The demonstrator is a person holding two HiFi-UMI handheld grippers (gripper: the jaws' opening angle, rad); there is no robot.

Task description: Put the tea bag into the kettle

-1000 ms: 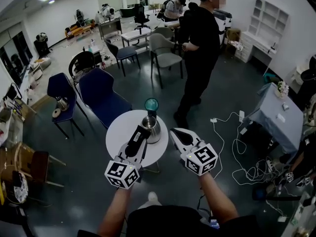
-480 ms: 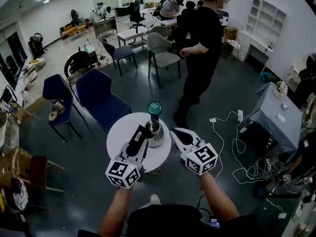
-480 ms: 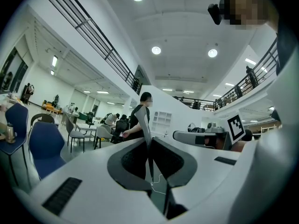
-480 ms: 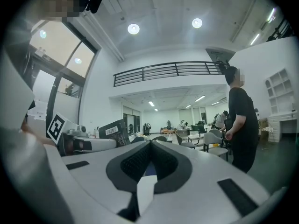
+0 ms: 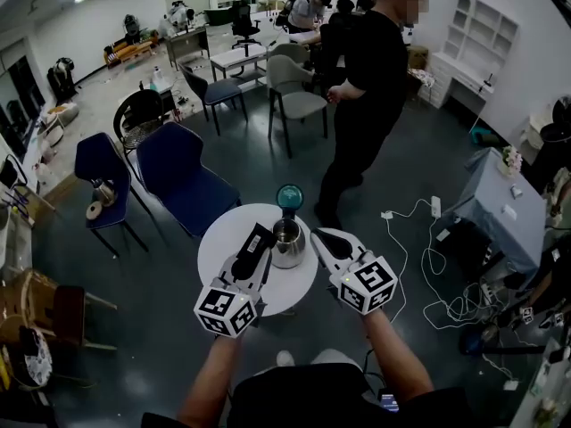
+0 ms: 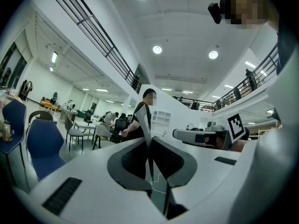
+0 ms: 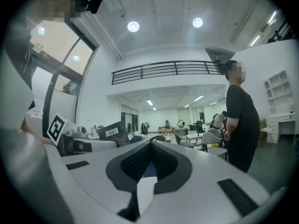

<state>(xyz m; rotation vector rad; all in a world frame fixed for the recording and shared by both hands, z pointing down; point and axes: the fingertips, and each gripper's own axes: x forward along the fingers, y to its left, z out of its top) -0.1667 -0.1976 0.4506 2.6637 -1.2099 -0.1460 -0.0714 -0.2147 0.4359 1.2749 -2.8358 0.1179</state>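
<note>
Kettle (image 5: pixel 287 241) | between left tongs (image 5: pixel 259 236) and right tongs (image 5: pixel 318 235) | both closed

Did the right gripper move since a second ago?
Yes. The right gripper slid left, nearer the shiny steel kettle on the round white table.

No words, brand names or numbers can be read anywhere. The only signs are black-and-white square markers with no lettering: they stand on the cube at the near end of the left gripper (image 5: pixel 260 235) and on the cube of the right gripper (image 5: pixel 319 237). In the right gripper view, a white barcode label (image 7: pixel 112 132) sits on a black box (image 7: pixel 111 134) at the far left, its print too small to read.
</note>
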